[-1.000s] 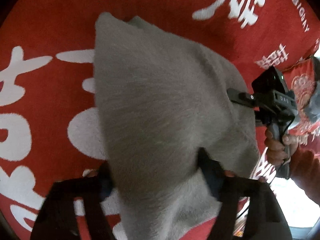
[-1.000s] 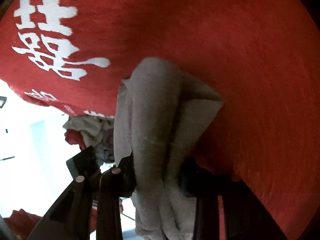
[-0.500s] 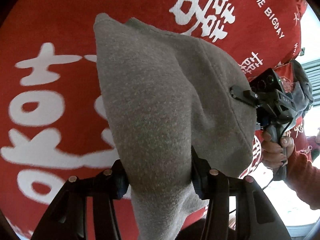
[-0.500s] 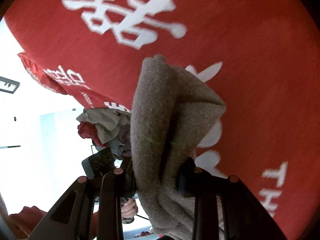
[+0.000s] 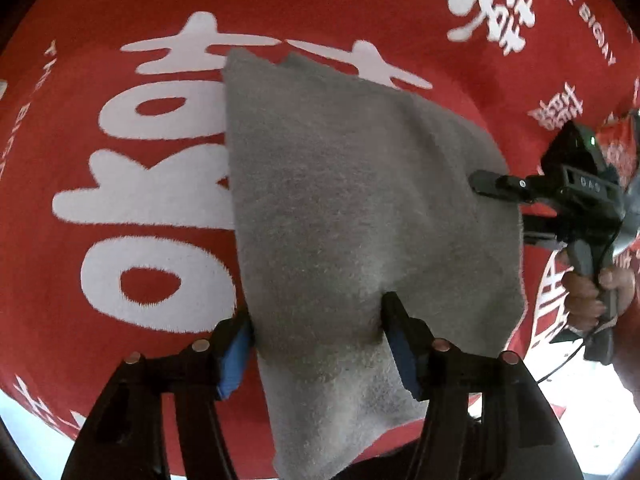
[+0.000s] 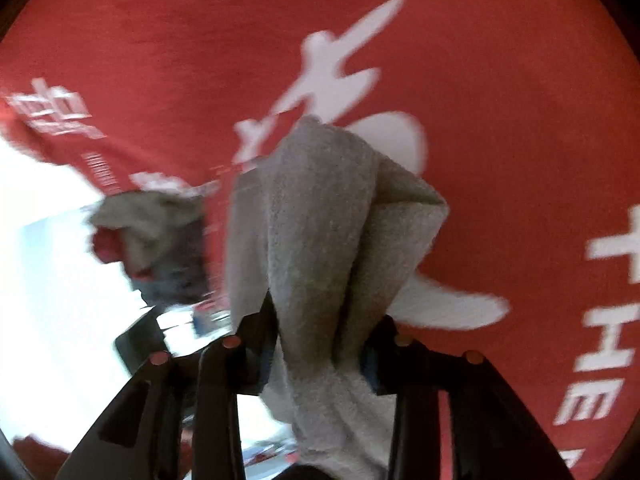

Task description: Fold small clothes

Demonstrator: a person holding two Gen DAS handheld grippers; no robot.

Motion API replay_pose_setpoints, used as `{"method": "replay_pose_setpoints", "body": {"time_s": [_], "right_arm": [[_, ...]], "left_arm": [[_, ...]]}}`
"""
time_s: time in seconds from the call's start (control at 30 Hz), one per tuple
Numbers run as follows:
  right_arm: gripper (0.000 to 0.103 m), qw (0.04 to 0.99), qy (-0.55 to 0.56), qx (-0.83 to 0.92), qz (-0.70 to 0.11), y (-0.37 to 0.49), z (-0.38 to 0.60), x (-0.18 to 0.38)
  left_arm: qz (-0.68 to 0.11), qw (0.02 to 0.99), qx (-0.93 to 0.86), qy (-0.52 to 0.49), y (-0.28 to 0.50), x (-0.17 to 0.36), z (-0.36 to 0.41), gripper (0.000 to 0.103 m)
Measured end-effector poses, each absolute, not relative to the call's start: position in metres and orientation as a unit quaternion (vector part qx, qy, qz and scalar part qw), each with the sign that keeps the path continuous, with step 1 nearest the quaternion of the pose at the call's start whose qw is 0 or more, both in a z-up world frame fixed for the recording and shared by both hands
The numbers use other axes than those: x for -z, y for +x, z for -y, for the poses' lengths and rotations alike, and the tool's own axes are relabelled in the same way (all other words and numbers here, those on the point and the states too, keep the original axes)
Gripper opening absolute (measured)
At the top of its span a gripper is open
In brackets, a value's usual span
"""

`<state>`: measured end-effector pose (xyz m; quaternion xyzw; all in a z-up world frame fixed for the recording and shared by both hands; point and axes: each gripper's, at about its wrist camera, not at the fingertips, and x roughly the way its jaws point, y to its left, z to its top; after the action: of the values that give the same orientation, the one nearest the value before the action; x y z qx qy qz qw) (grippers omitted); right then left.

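Observation:
A small grey fleecy cloth [image 5: 352, 216] hangs between both grippers above a red cover with white characters [image 5: 100, 120]. My left gripper [image 5: 316, 328] is shut on one part of the cloth, which spreads wide in front of it. My right gripper [image 6: 320, 332] is shut on another part of the grey cloth [image 6: 320, 216], bunched into folds. In the left wrist view the right gripper [image 5: 496, 192] shows at the cloth's right edge, held by a hand [image 5: 592, 292].
The red printed cover [image 6: 500, 100] fills the ground under both grippers. A heap of crumpled grey and red clothes [image 6: 160, 240] lies at the cover's left edge in the right wrist view. Beyond it is bright white floor [image 6: 48, 280].
Both grippers have moved across the red cover with the cloth held; the white characters have shifted under them. The cloth hangs wider in the left view. The right view is now motion-blurred.

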<state>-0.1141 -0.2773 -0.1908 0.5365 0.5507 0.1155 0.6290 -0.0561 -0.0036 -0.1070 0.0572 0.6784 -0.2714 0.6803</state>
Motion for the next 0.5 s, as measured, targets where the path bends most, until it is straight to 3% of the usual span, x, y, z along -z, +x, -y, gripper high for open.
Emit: {"method": "replay_pose_setpoints", "body": {"time_s": [0.03, 0.1, 0.13, 0.17, 0.3, 0.33, 0.4, 0.47, 0.5], "right_arm": [[0.059, 0.637, 0.532, -0.097, -0.549, -0.118, 0.281, 0.186], [0.065, 0.651, 0.518, -0.078, -0.549, -0.128, 0.286, 0.175], [0.065, 0.658, 0.507, -0.069, -0.552, -0.133, 0.288, 0.168], [0.065, 0.666, 0.495, -0.062, -0.555, -0.14, 0.287, 0.158], [0.065, 0.672, 0.488, -0.083, -0.551, -0.163, 0.272, 0.129], [0.065, 0.666, 0.493, -0.092, -0.553, -0.167, 0.265, 0.127], [0.063, 0.65, 0.504, -0.099, -0.56, -0.174, 0.251, 0.134], [0.045, 0.636, 0.511, -0.095, -0.57, -0.172, 0.24, 0.147], [0.017, 0.634, 0.508, -0.086, -0.577, -0.17, 0.236, 0.15]], "left_arm": [[-0.674, 0.687, 0.266, 0.062, -0.057, 0.103, 0.002, 0.067], [-0.66, 0.702, 0.253, 0.086, -0.061, 0.094, 0.002, 0.068], [-0.657, 0.706, 0.246, 0.097, -0.063, 0.091, 0.004, 0.079], [-0.652, 0.712, 0.238, 0.109, -0.065, 0.087, 0.002, 0.083], [-0.629, 0.733, 0.225, 0.129, -0.073, 0.069, -0.003, 0.087], [-0.628, 0.734, 0.224, 0.129, -0.074, 0.067, -0.008, 0.103], [-0.624, 0.738, 0.22, 0.129, -0.076, 0.06, -0.01, 0.103], [-0.629, 0.735, 0.212, 0.138, -0.075, 0.06, -0.005, 0.103], [-0.632, 0.732, 0.208, 0.143, -0.075, 0.06, -0.004, 0.103]]}}
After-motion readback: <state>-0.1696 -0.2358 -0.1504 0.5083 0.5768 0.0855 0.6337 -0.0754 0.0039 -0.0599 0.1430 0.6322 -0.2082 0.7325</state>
